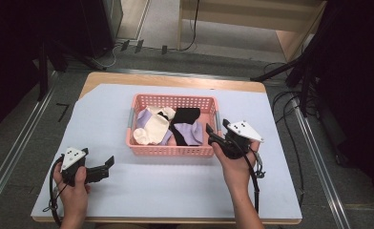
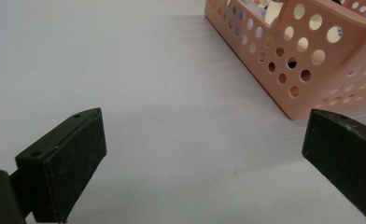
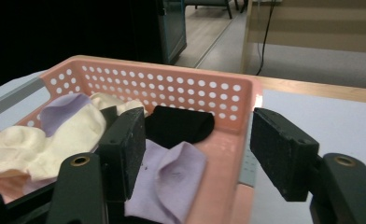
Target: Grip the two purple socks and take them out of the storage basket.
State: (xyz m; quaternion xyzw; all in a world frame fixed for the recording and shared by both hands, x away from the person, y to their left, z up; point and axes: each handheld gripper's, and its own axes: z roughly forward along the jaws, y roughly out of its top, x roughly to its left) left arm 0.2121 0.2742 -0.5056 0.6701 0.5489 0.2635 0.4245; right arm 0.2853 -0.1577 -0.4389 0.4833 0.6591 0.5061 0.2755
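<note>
A wooden table point(image 1: 175, 80) is standing at the centre of the high view, its top lying under a pale lavender-grey sheet point(image 1: 175, 186), with bare wood showing along the far edge at 12 o'clock. Grey floor point(image 1: 23, 143) is surrounding it. Metal rails point(image 1: 13, 152) are running along the floor at 9 o'clock and at 3 o'clock. Black stand legs point(image 1: 280, 71) are reaching in at 2 o'clock, with dark cables point(image 1: 290, 119) trailing beside them at 3 o'clock. A light wooden unit point(image 1: 252, 19) is standing at 1 o'clock. A dark cabinet point(image 1: 99, 24) is standing at 11 o'clock. Both far sides are lying in deep shadow.
</note>
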